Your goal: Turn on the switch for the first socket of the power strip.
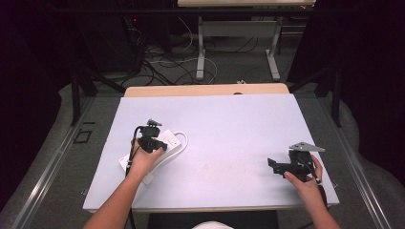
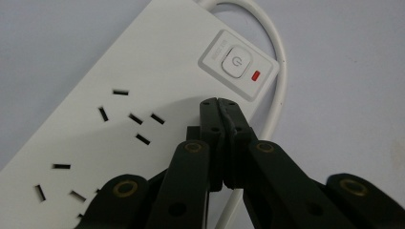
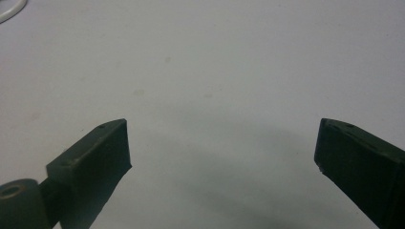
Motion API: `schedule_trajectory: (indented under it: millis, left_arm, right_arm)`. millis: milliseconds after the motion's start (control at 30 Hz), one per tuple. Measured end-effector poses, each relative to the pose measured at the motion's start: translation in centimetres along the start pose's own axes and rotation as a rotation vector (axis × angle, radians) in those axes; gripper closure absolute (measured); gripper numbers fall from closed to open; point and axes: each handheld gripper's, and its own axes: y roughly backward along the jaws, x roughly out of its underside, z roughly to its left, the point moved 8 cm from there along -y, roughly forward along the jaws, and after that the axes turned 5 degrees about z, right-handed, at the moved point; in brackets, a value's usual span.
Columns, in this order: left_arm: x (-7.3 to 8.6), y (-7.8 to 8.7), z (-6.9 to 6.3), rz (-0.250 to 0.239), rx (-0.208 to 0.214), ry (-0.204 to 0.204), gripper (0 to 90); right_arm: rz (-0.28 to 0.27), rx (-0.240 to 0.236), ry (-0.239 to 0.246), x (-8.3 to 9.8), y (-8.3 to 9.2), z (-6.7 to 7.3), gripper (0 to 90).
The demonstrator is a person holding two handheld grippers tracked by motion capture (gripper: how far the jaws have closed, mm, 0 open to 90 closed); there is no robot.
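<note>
Both grippers are seen from the high view: the left gripper (image 1: 152,143) is held over a white power strip (image 1: 169,139) on the pale table (image 1: 229,138), and the right gripper (image 1: 277,164) is held low, well apart from the strip. Along the left gripper (image 2: 218,101), the jaws are seen pressed together, empty, with the strip (image 2: 143,62) beneath and its power button (image 2: 233,60) just beyond the tips. Along the right gripper (image 3: 222,148), the jaws are seen spread wide above bare table (image 3: 215,62).
</note>
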Motion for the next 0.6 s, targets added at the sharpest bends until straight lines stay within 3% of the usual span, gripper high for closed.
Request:
schedule_trajectory:
  millis: [600]
  left_arm:
    - [-0.1,0.01,-0.12,0.012,-0.023,-0.016,89.3]
  right_arm:
    - [0.008,-0.006,-0.002,0.08,0.01,-0.09,4.4]
